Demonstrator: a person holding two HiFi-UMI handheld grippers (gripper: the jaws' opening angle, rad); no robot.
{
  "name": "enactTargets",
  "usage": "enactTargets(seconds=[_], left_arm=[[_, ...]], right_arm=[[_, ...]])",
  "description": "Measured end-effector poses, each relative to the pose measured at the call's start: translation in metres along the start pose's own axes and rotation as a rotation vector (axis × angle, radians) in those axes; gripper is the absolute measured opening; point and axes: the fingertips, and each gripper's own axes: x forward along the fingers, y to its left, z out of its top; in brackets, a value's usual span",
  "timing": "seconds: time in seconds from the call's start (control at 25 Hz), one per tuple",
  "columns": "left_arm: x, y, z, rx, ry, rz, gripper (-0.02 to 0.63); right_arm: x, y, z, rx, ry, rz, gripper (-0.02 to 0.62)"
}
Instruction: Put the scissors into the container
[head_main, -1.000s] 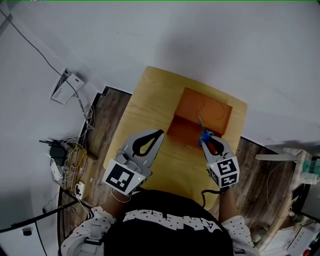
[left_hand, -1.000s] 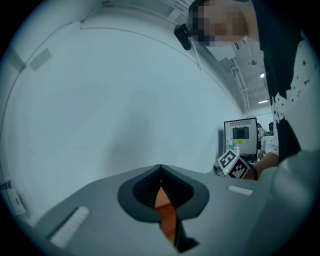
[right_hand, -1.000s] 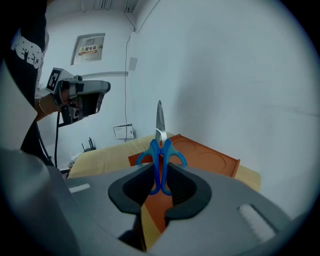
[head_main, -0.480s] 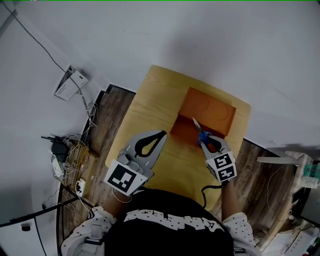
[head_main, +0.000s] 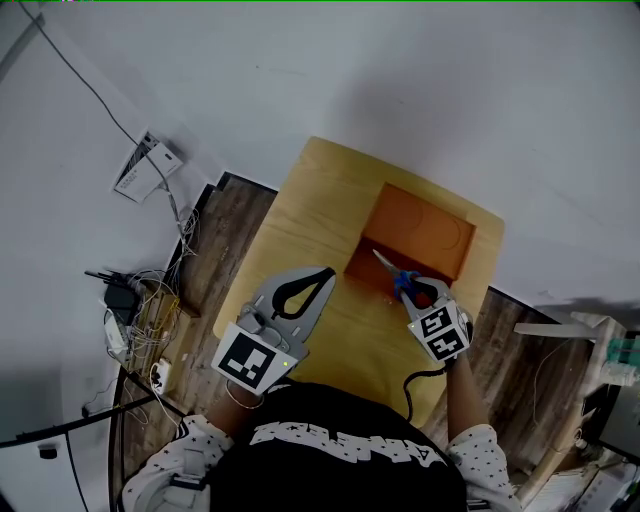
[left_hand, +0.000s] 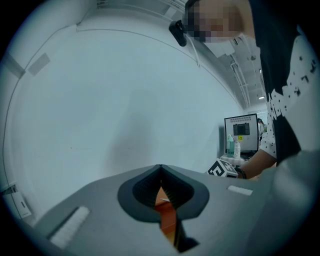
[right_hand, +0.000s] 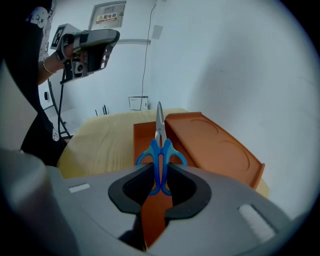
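Scissors (right_hand: 160, 150) with blue handles are pinched by their loops between the jaws of the right gripper (right_hand: 160, 176). The closed blades stick out in front, above the near part of the orange container (head_main: 432, 232), which sits on the table (head_main: 300, 200). The scissors touch neither the container nor the table.

The left gripper (head_main: 322, 275) hangs over the table's near-left part, well apart from the container. Its jaws are pressed together at the tips with nothing between them.

The likeliest trouble from here is the blade tip. It leads the way in, so it could strike the container's near wall or its floor before the handles are inside, and that would lever the scissors round in the grip. The hold is only on the loop ends, far from the tip, so I judge that a small knock could twist them. If the jaws let go too high, the scissors might bounce, or come to rest propped across the rim. The raised orange panel on the far side also narrows the opening, and a blade could catch on it.

The long axis of the scissors runs along the line the gripper points, handles toward the person and tip away. In the head view the tip slants up and to the left, toward the container's inside. In the right gripper view the blades lie nearly on the centre line, tilted downward over the open well.
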Motion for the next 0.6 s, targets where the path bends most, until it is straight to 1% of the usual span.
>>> enactTargets(seconds=[0.2,0.4,0.6], left_arm=[[0.001,-0.001,0.0,-0.005,-0.002,-0.006,0.0],[0.002,-0.002,0.0,-0.004,-0.003,-0.013,0.0],[0.0,-0.001,0.0,-0.002,-0.004,-0.009,0.0]], right_arm=[[0.006,0.001,-0.006,-0.065,0.08,0.0,0.094],[0.009,0.001,-0.011,-0.082,0.132,0.017,0.094],[0.01,-0.002,-0.016,-0.146,0.209,0.019,0.094]])
